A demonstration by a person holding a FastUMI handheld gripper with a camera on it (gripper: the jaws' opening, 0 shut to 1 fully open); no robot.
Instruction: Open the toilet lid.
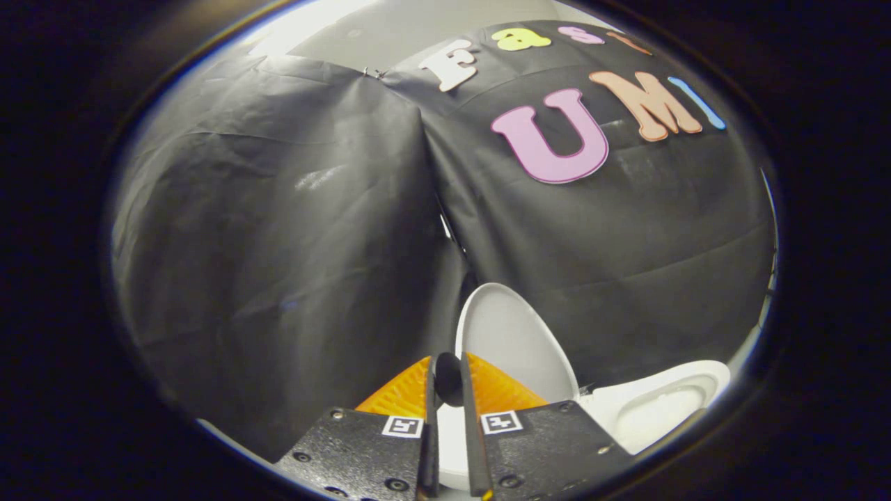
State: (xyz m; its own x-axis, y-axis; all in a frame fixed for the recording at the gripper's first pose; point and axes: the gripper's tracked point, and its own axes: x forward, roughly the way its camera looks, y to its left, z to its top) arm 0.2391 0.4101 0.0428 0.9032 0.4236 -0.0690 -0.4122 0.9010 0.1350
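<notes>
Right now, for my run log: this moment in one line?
toilet lid: raised upright | toilet bowl: exposed | gripper: nearly closed, gripping nothing, beside lid

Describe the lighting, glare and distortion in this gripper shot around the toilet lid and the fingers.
In the gripper view, fisheye bending curves the black cloth wall; soft glare streaks sheen its folds. The raised toilet lid and the bowl are bright, nearly washed out. The gripper, nearly closed, looks dark, its orange fingers sharp.
</notes>
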